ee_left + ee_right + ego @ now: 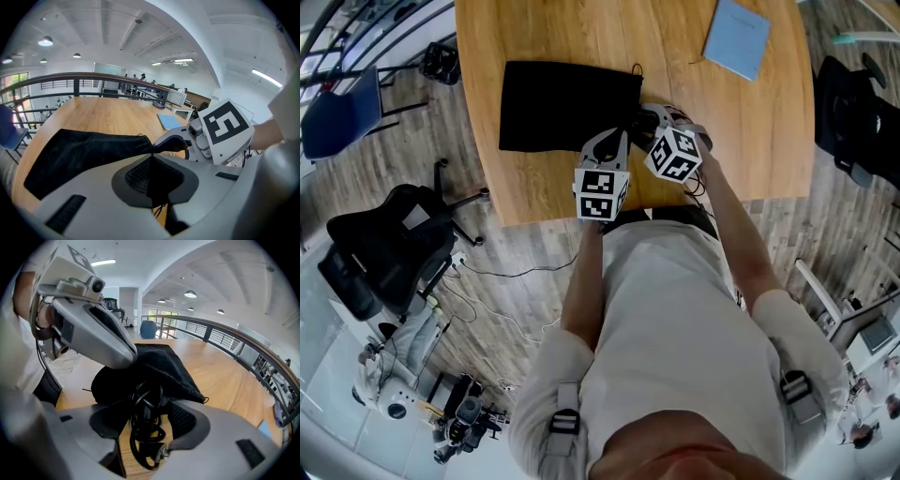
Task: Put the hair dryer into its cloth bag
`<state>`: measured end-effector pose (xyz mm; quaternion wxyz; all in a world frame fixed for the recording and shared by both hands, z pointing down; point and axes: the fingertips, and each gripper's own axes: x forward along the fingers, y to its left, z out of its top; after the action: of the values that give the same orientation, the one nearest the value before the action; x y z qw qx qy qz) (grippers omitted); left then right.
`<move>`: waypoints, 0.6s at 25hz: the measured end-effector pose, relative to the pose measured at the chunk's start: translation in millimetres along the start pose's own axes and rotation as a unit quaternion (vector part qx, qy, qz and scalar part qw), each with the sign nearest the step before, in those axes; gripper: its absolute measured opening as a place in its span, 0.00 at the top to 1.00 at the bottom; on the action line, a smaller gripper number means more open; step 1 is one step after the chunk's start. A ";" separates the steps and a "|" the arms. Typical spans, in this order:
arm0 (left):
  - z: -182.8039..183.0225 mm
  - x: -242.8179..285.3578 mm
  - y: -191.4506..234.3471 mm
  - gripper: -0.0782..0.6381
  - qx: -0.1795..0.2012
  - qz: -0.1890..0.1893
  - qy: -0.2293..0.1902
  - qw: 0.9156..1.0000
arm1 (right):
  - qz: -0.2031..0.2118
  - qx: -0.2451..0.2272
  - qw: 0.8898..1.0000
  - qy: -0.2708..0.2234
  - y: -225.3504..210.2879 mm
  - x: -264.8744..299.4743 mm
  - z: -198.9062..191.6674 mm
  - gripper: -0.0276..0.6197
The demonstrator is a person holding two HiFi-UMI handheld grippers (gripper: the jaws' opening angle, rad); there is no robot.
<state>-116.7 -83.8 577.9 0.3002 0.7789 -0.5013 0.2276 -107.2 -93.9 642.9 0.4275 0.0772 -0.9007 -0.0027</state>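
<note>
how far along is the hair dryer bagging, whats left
Done, probably: no dryer body shows on the table, so it is likely inside the cloth bag, though I can't see in. In hand: the left gripper pinches the bag's edge at the mouth; the right gripper stands open around the coiled cord. Left: the cord and plug lie outside the mouth and need tucking in.

White shirt (675, 309), grey grippers (617, 139) (645, 114), black-and-white marker cubes (600, 194) (675, 155)
</note>
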 end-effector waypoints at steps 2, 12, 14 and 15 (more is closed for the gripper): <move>-0.2 0.0 0.5 0.86 0.001 0.000 0.000 1.000 | -0.002 0.003 1.000 -0.002 -1.7 -3.2 -0.9 0.54; 0.6 0.3 -0.4 0.86 0.004 -0.001 -0.001 1.000 | -0.023 0.026 0.999 -0.005 -8.0 -34.4 -16.4 0.53; 0.4 0.2 -0.7 0.86 0.006 -0.001 0.000 1.000 | -0.026 0.033 0.999 -0.003 -8.4 -40.5 -23.0 0.53; 0.5 0.2 -0.8 0.86 0.007 -0.001 0.001 1.000 | -0.028 0.036 0.999 -0.002 -8.7 -43.0 -26.6 0.53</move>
<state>-115.8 -84.0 577.4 0.2958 0.7813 -0.4986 0.2312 -58.7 -94.8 626.0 0.4227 0.1183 -0.8983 0.0179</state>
